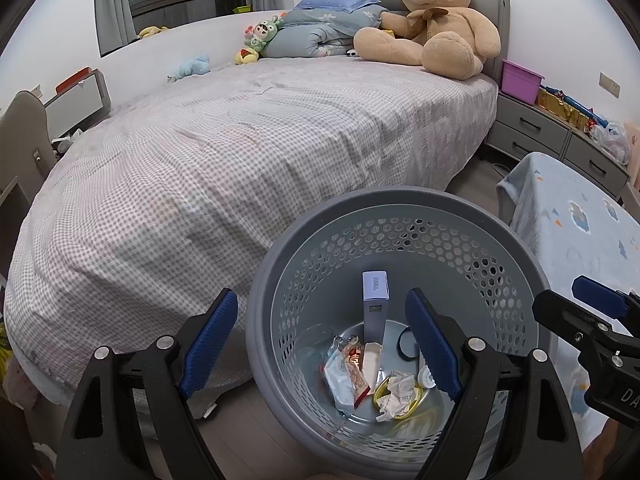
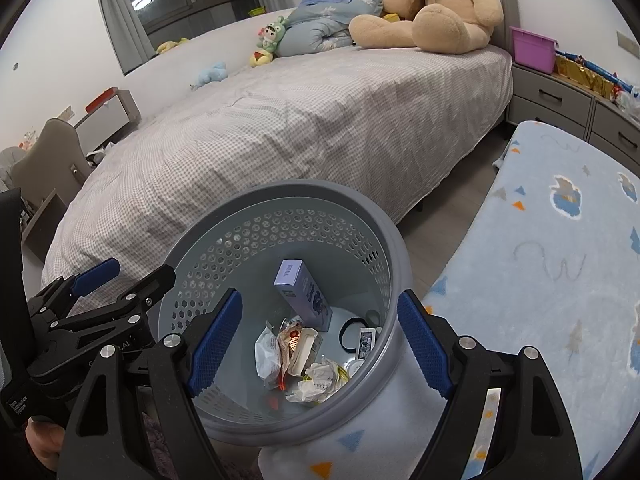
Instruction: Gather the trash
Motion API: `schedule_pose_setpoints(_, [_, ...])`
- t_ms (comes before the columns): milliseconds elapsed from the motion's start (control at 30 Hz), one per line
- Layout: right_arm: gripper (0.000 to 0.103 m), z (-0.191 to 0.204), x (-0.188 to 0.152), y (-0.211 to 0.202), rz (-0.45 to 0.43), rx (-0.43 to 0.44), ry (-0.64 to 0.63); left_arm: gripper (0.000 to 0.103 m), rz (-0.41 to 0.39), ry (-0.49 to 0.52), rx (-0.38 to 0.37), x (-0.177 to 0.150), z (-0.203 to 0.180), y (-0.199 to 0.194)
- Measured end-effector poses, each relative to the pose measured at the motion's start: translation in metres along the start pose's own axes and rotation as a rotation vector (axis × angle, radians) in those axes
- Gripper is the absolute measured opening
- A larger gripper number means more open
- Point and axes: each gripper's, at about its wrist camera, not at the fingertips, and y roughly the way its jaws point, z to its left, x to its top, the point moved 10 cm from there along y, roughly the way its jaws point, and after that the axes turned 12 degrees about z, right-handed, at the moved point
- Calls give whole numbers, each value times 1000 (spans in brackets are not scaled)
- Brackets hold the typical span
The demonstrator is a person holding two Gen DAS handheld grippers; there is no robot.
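A grey perforated basket stands on the floor between the bed and a blanket-covered surface. It holds a lavender box, crumpled wrappers, a wad of paper and a black hair tie. My left gripper is open and straddles the basket's left wall without touching it. My right gripper is open too, straddling the right wall of the basket, and nothing is in its jaws. The lavender box leans inside. Each gripper shows at the edge of the other's view.
A bed with a checked sheet fills the left and back, with a big teddy bear and a folded quilt at its head. A blue patterned blanket covers a surface on the right. Grey drawers line the right wall.
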Motion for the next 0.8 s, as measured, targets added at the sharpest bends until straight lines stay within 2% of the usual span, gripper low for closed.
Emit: schedule_pose_setpoints(800, [78,2,-1,0,2,-2,-7,82,-6,1,2,-1,-1,-2])
